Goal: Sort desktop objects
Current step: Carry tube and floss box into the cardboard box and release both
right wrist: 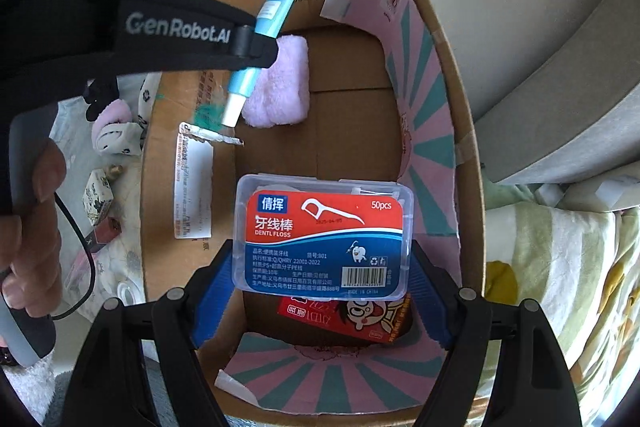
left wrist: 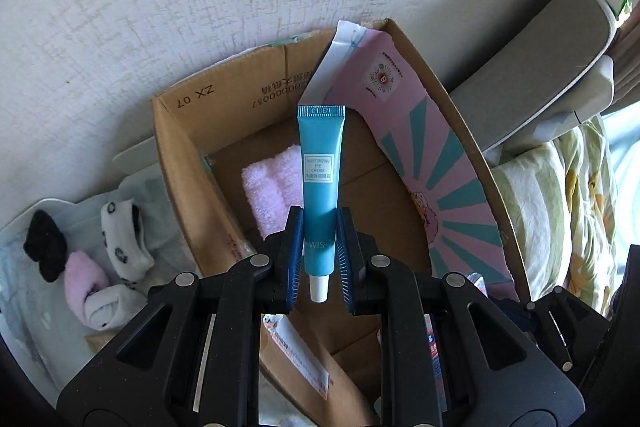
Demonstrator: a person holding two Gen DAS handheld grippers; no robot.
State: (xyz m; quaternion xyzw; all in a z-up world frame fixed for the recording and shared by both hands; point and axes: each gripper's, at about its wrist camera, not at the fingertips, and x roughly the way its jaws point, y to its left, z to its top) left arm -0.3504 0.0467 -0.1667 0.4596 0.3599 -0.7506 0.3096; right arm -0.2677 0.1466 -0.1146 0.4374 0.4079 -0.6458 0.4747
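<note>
The left gripper (left wrist: 318, 255) is clamped on a slim turquoise plastic tube of eye cream (left wrist: 320, 187), its blue ribbed pads pressing both sides of the tube's lower half; the tube stands along the fingers, its flat crimped end pointing away from the camera and its small white cap (left wrist: 319, 289) pointing back between the fingers, and it hangs above the open brown cardboard box (left wrist: 180, 147) that sits against a pale textured wall (left wrist: 160, 7). In the right wrist view the same tube (right wrist: 262, 39) is tilted over the box's far left part, cap end down, with the black arm of the left gripper (right wrist: 256, 45) crossing in from the left. A folded fluffy pink towel (right wrist: 280, 83) lies on the box floor just beside and below the tube. The right gripper (right wrist: 322, 279) is closed on a clear rectangular plastic case of dental floss picks with a red and blue label (right wrist: 324, 239), one blue pad against each short side, and the case hovers over the near part of the box, above a red snack packet with a cartoon face (right wrist: 360, 315) lying on the bottom. A pink and teal striped paper liner (right wrist: 420, 107) runs along the box's right wall and near end. Outside the box, on the left, rolled socks in white, pink and black (left wrist: 100, 259) lie on a pale tray
</note>
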